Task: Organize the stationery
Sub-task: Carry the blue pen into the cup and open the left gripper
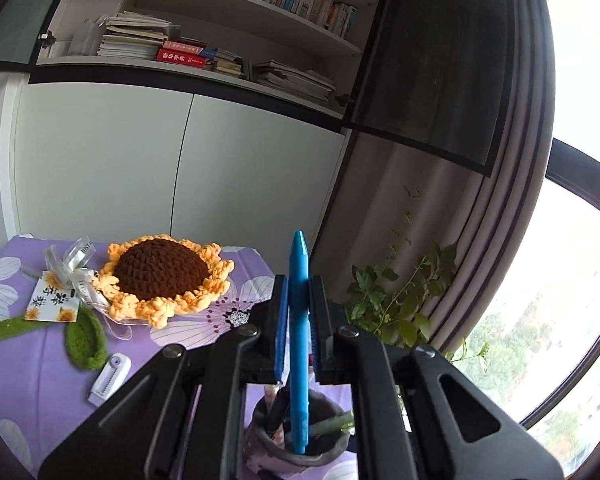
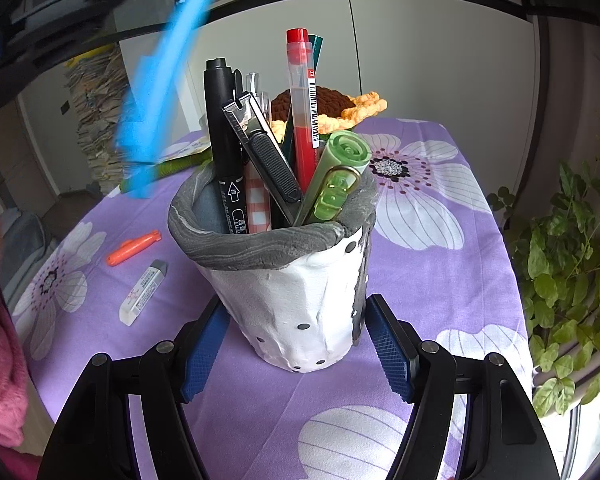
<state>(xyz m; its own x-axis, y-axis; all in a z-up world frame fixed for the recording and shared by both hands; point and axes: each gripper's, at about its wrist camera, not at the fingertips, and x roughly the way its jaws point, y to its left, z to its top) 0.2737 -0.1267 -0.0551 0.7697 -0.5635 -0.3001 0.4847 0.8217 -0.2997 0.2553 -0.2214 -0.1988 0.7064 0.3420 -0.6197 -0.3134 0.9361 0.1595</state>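
My left gripper (image 1: 299, 285) is shut on a blue pen (image 1: 299, 320), which stands upright between the pads. Its lower end hangs over the mouth of the grey-and-white pen holder (image 1: 300, 454). In the right wrist view the same pen (image 2: 160, 80) is a blurred streak to the upper left of the holder (image 2: 296, 288), slanting down from the left gripper (image 2: 60, 20). My right gripper (image 2: 296, 344) is shut on the holder's base, a pad on either side. A black marker (image 2: 224, 140), a utility knife (image 2: 264, 156), a red pen (image 2: 302, 112) and a green highlighter (image 2: 336, 176) stand inside.
An orange highlighter (image 2: 133, 247) and an eraser (image 2: 143, 292) lie on the purple flowered cloth (image 2: 440, 280) left of the holder. A crocheted sunflower (image 1: 160, 276), a green crocheted leaf (image 1: 86, 340) and a small white plastic item (image 1: 110, 378) lie further off. A leafy plant (image 2: 572, 272) stands on the right.
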